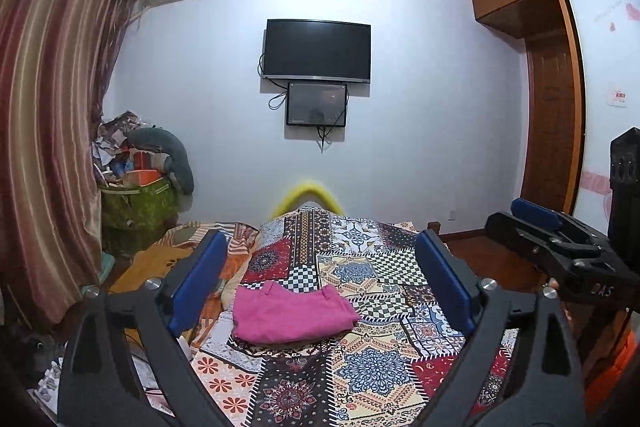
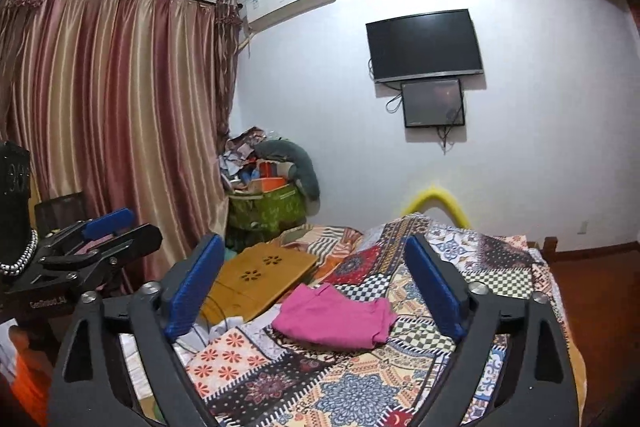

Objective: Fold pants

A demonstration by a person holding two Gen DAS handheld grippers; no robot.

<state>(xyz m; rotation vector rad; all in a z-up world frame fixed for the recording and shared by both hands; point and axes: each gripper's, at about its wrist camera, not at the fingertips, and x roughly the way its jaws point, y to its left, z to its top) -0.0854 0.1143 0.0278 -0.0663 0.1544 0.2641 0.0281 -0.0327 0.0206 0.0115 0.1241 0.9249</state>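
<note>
Pink pants (image 1: pixel 290 315) folded on patchwork bedspread (image 1: pixel 380 359), L gripper (image 1: pixel 320 279) & R gripper (image 2: pixel 316 283) jaws wide apart, holding nothing

A bed (image 1: pixel 400 347) fills the near and middle ground, covered by a patchwork bedspread (image 2: pixel 360 387) of checks, flowers and medallions. On the spread, towards the near left, lies a folded pair of pink pants (image 1: pixel 292 315), flat and compact. Further left, at the bed's edge, a yellow wooden lap tray (image 2: pixel 260 275) with flower cut-outs rests tilted on the bedding, with a thin cable (image 2: pixel 216 315) trailing beside it. At the far end the spread rises into a hump.
</note>
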